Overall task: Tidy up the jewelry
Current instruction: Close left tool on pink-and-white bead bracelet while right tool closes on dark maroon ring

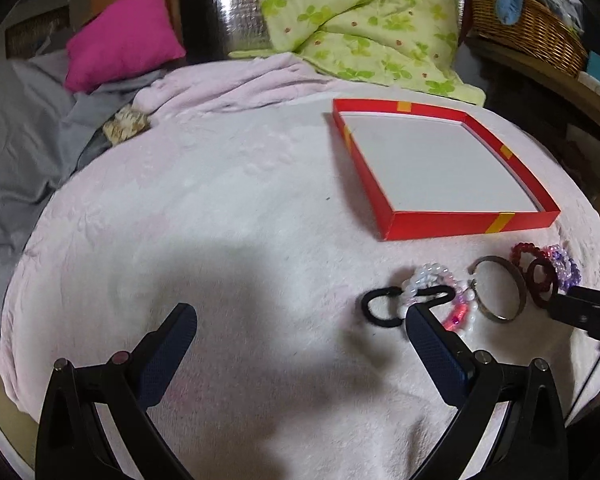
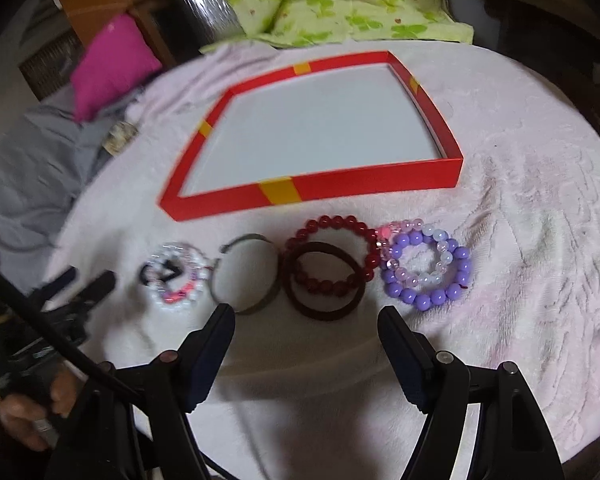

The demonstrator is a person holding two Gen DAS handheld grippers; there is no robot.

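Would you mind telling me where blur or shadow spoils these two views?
Left wrist view: sharp, but a broad shadow darkens the blanket between the open fingers. Right wrist view: motion blur smears the left side, worst on the white bracelet and left gripper.

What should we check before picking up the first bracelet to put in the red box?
1. Red box has nothing in it: ok.
2. Right gripper open: ok.
3. Left gripper open: ok.
4. Dark red ring sits just ahead of the right gripper: ok.
5. Dark red ring lies apart from other jewelry: not ok, it overlaps the red bead bracelet.
6. Black hair tie free of the white bead bracelet: not ok, they overlap.
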